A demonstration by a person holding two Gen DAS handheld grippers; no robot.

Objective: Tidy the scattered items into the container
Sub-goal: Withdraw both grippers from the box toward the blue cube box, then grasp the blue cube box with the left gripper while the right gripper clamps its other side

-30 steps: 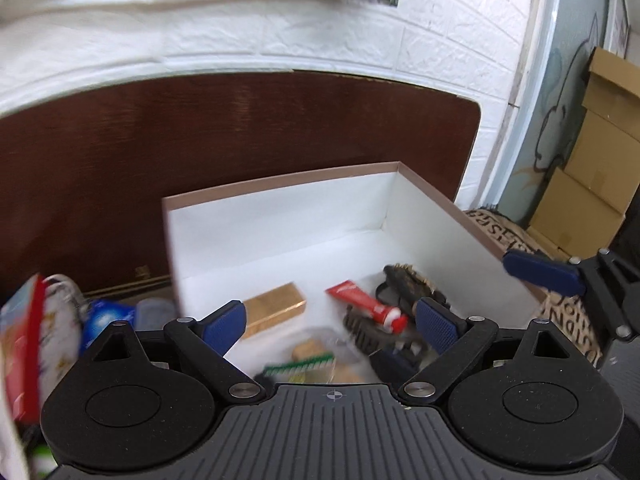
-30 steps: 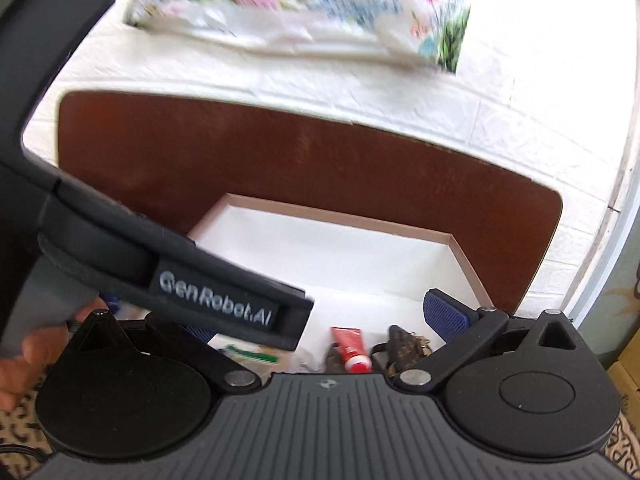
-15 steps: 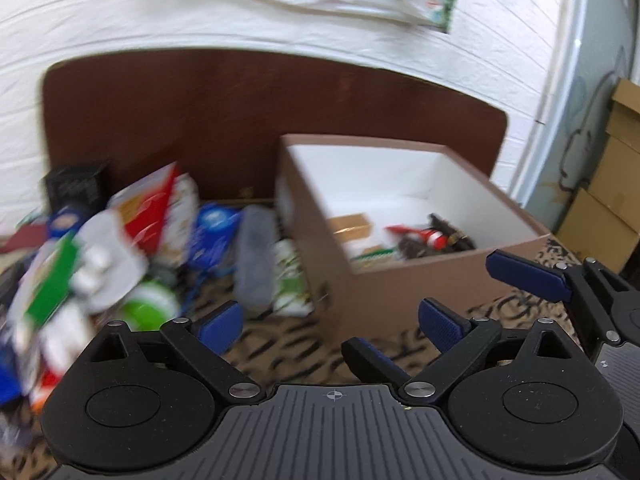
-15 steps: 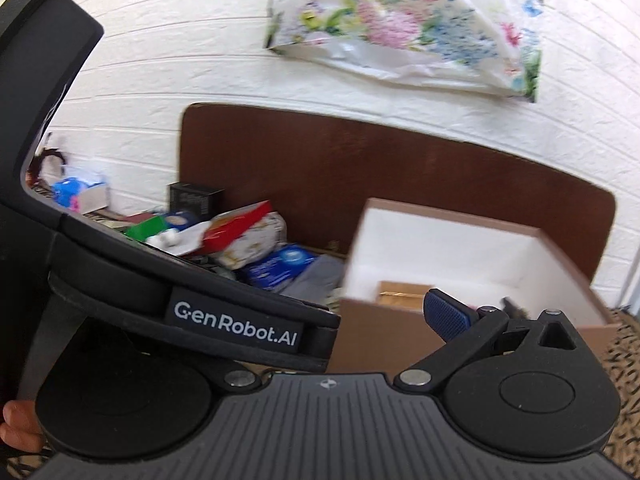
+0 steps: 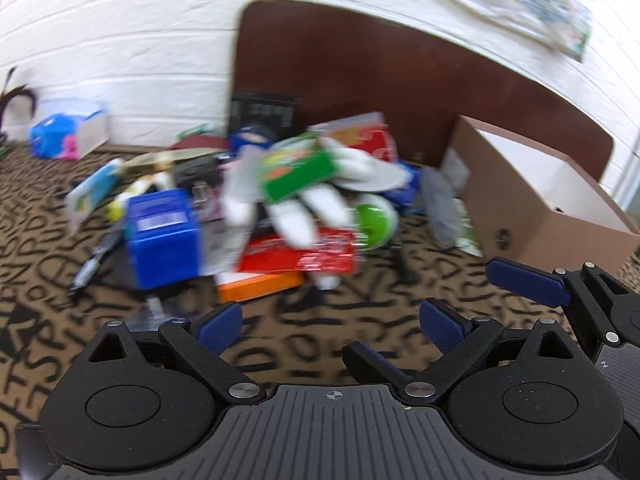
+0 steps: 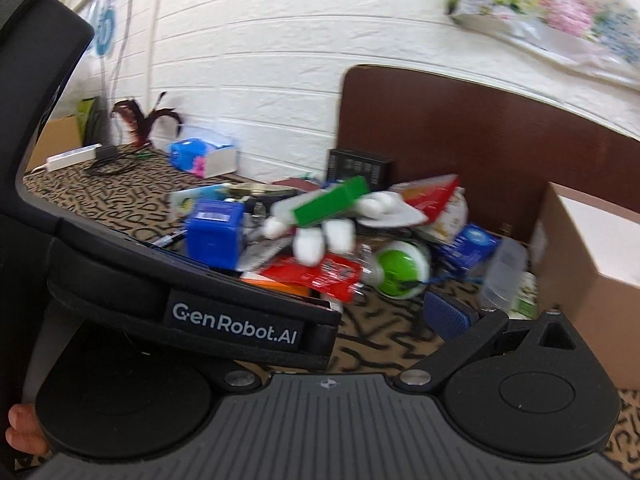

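Note:
A heap of scattered items lies on the patterned cloth: a blue box [image 5: 162,236], a green carton [image 5: 296,170], a red packet [image 5: 296,256], an orange box [image 5: 260,286] and a green ball [image 5: 374,220]. The brown cardboard box [image 5: 520,208] with a white inside stands to the right. My left gripper [image 5: 330,322] is open and empty, in front of the heap. My right gripper [image 6: 332,312] is open and empty; its left finger is hidden behind the left gripper's body [image 6: 232,322]. The heap's blue box [image 6: 216,232] and the cardboard box [image 6: 580,256] show in the right wrist view too.
A dark brown headboard [image 5: 400,76] stands against the white brick wall behind the heap. A blue and pink box [image 5: 64,136] lies far left by the wall. A dark feather [image 6: 140,120] and a cable [image 6: 108,156] sit at the far left.
Both grippers have swung left, away from above the cardboard box's inside to face the heap of items. Both stayed open and empty.

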